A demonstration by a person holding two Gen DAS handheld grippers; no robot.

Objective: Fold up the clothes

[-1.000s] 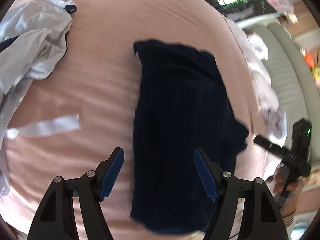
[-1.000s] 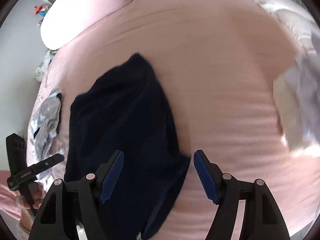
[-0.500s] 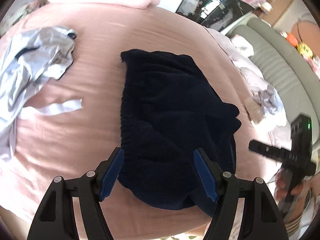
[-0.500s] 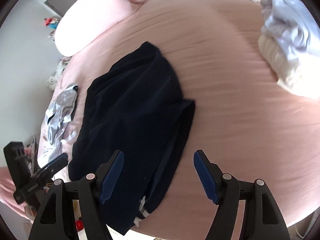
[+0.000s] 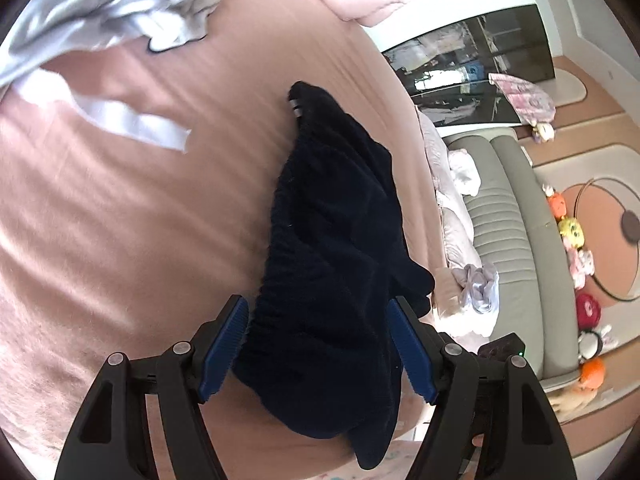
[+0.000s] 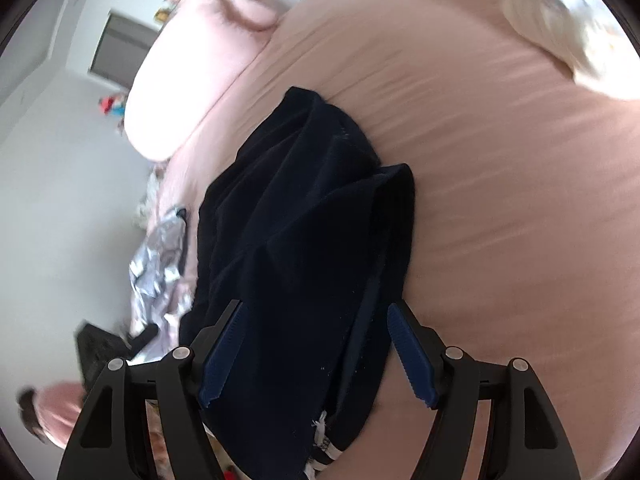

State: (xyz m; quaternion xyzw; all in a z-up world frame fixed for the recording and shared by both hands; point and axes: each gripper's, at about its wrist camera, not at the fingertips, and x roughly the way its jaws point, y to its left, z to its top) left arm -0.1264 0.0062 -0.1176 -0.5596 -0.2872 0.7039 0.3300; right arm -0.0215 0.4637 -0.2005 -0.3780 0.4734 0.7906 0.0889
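On the pink bed, both hands have just come down near the dark garment, left gripper and right gripper spread and empty, ready to fold.

Bright daylight, soft focus, heavy fisheye bend.
I saw the pink pillow up-left of the right jaws blown out white, bedding smeared by motion blur, and black vignette ringing both views.
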